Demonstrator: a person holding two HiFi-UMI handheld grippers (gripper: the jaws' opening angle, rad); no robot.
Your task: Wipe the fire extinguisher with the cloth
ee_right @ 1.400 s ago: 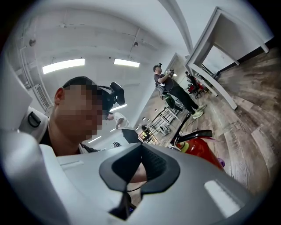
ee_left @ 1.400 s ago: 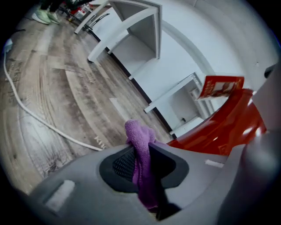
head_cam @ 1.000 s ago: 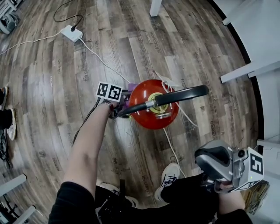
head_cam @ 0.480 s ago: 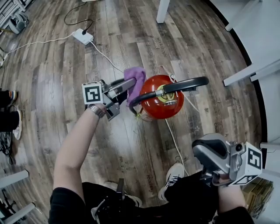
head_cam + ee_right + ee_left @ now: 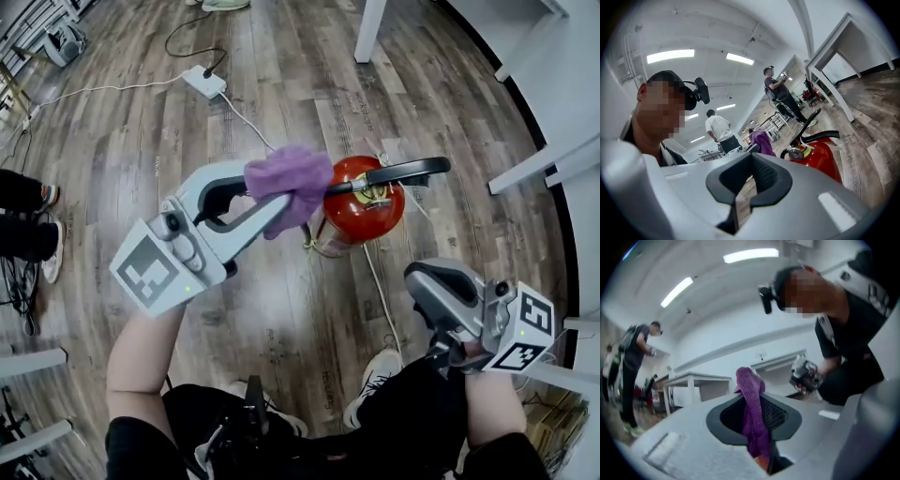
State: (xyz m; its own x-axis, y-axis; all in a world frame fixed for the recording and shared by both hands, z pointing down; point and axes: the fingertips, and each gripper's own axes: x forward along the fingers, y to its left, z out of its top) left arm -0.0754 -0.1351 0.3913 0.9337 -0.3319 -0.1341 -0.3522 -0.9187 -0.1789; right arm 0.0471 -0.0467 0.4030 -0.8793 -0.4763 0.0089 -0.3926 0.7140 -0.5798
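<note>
Heads up, the red fire extinguisher [image 5: 367, 217] is standing free on the wood floor [image 5: 281, 84] at centre frame with nothing bracing it. A hard push near its black handle [image 5: 394, 172] might tip it, or the bunched purple cloth [image 5: 291, 184] might snag there. The left gripper [image 5: 261, 201] is pinching that cloth, raised at centre-left and pointing toward the upper right. The right gripper [image 5: 420, 279] is sitting lower right, jaws pressed together on nothing, well apart from it.
</note>
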